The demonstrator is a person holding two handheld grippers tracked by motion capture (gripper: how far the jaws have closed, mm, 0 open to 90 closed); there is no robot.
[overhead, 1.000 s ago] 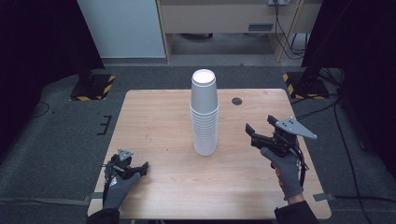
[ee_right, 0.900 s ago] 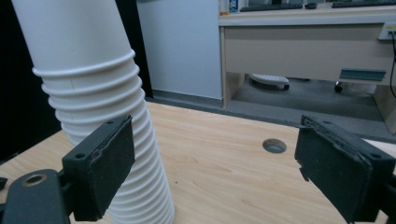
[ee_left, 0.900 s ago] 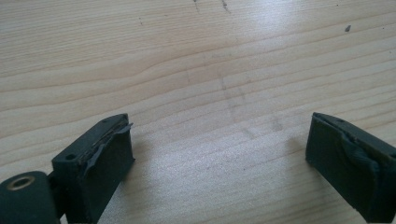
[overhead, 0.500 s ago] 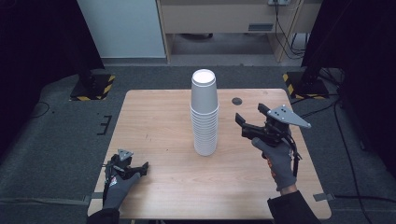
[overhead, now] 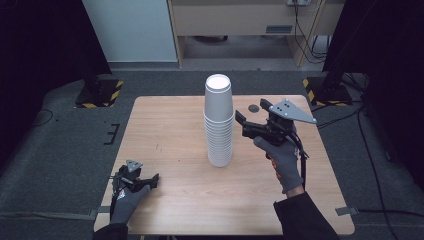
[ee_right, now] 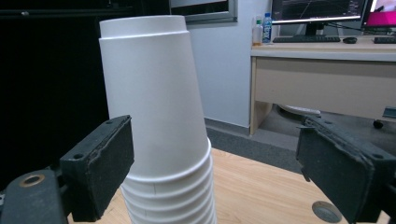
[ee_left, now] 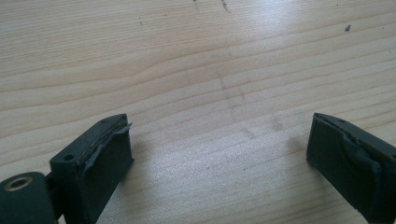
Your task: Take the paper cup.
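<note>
A tall stack of white paper cups [overhead: 219,122] stands upside down near the middle of the wooden table [overhead: 165,130]. My right gripper [overhead: 245,120] hovers just right of the stack at its upper half, jaws open and apart from the cups. In the right gripper view the stack [ee_right: 154,116] rises close ahead, left of centre between the jaws, and the gripper [ee_right: 215,172] holds nothing. My left gripper [overhead: 150,181] rests low at the table's front left corner, open. Bare wood lies between the jaws of the left gripper [ee_left: 219,154].
A small dark round disc [overhead: 254,108] lies on the table behind the right gripper, also seen low right as the disc [ee_right: 326,211]. A desk with monitors [ee_right: 327,51] stands beyond the table. Yellow-black floor markers [overhead: 100,95] sit at the far corners.
My right gripper has moved left and forward, rising toward the cup stack. The left gripper has stayed in place.
</note>
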